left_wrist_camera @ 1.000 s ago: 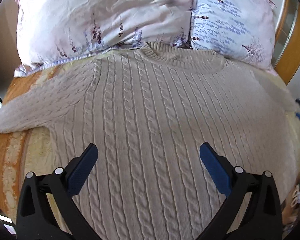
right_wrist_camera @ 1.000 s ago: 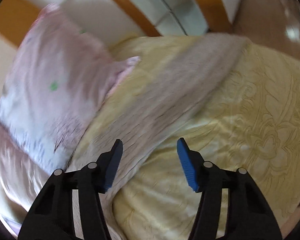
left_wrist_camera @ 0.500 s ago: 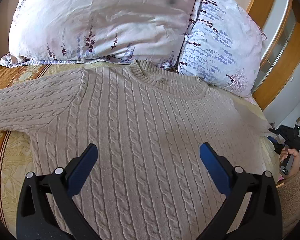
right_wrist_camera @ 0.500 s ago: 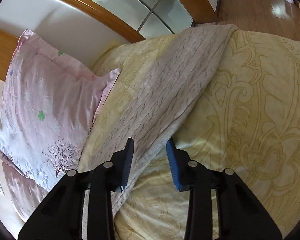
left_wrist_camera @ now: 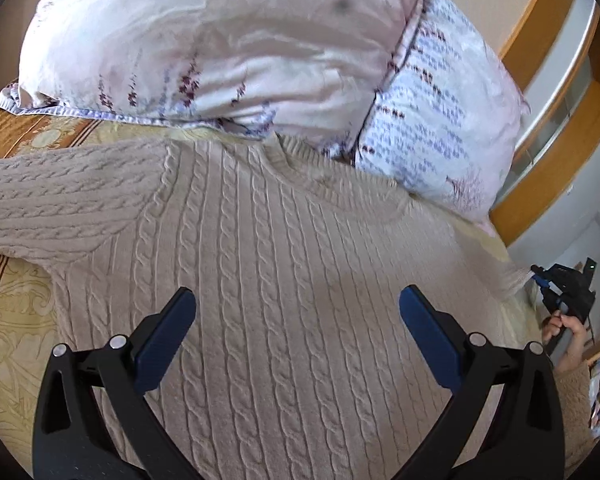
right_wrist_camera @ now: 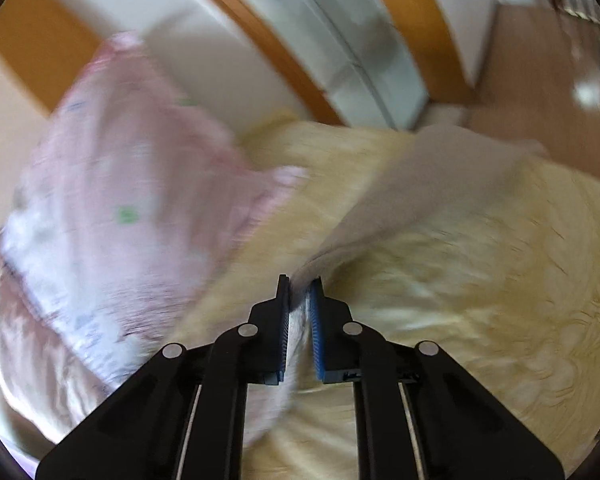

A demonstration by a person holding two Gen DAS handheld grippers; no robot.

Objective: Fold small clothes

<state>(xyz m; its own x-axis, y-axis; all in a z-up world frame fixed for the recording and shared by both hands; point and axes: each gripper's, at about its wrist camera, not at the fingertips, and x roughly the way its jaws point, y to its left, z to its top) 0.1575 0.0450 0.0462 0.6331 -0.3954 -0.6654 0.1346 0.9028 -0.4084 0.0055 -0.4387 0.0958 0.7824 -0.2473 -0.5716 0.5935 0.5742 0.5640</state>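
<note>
A beige cable-knit sweater (left_wrist_camera: 284, 280) lies flat on the bed, collar toward the pillows, one sleeve (left_wrist_camera: 52, 200) stretched out to the left. My left gripper (left_wrist_camera: 296, 320) is open and empty, hovering over the sweater's chest. My right gripper (right_wrist_camera: 300, 292) is shut on the sweater's other sleeve (right_wrist_camera: 420, 184), which rises from the yellow bedspread (right_wrist_camera: 480, 300) into the jaws. The right wrist view is blurred. The right gripper also shows at the right edge of the left wrist view (left_wrist_camera: 560, 284).
Two floral pillows (left_wrist_camera: 228, 40) (left_wrist_camera: 440, 120) sit against the headboard behind the collar. A pink pillow (right_wrist_camera: 112, 208) lies left of the held sleeve. A wooden frame with glass panels (right_wrist_camera: 340, 40) and a wood floor (right_wrist_camera: 540, 60) lie beyond the bed's edge.
My right gripper has closed onto the sleeve and is lifting it. My left gripper has drifted slightly over the sweater and stays open.
</note>
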